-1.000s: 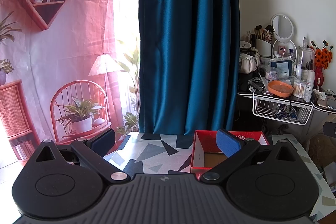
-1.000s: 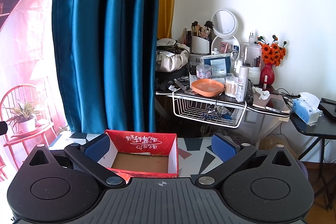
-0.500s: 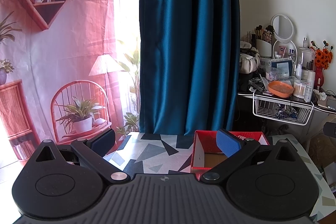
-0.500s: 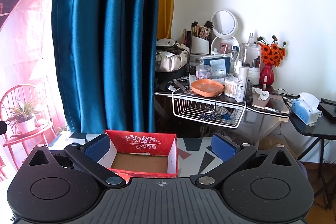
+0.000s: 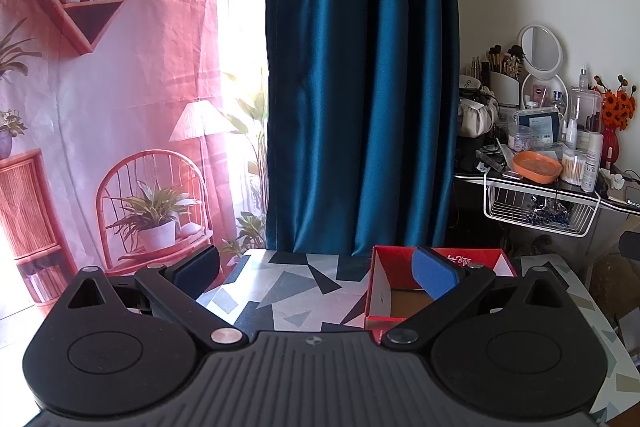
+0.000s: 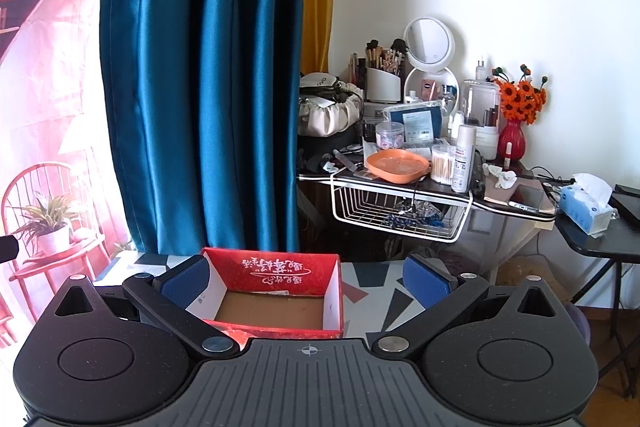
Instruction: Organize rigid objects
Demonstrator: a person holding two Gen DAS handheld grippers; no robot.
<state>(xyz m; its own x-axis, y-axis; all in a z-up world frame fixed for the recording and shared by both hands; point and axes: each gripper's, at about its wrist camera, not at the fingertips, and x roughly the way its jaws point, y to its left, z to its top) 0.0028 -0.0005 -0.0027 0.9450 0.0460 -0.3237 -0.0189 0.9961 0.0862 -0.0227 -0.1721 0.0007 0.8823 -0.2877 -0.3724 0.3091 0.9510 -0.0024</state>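
Red box (image 5: 482, 259): the right pad of the left gripper (image 5: 316, 273) hides a part of its inside and far wall.
Box near wall (image 6: 280, 330): cut off by the body of the right gripper (image 6: 306, 281), below the jaws.
Box lettering (image 6: 276, 267): too unclear to read.
Wire basket (image 6: 400, 211): far beyond the jaws, contents too small to tell.
Patterned table (image 5: 304, 283): near edge hidden under the gripper body.

A: What carries it all?
B: A table (image 5: 304, 287) with a grey, black and white shard pattern.
A: And on it?
B: One open red box (image 6: 276, 291), bare cardboard floor, standing near the far edge, towards the right side.
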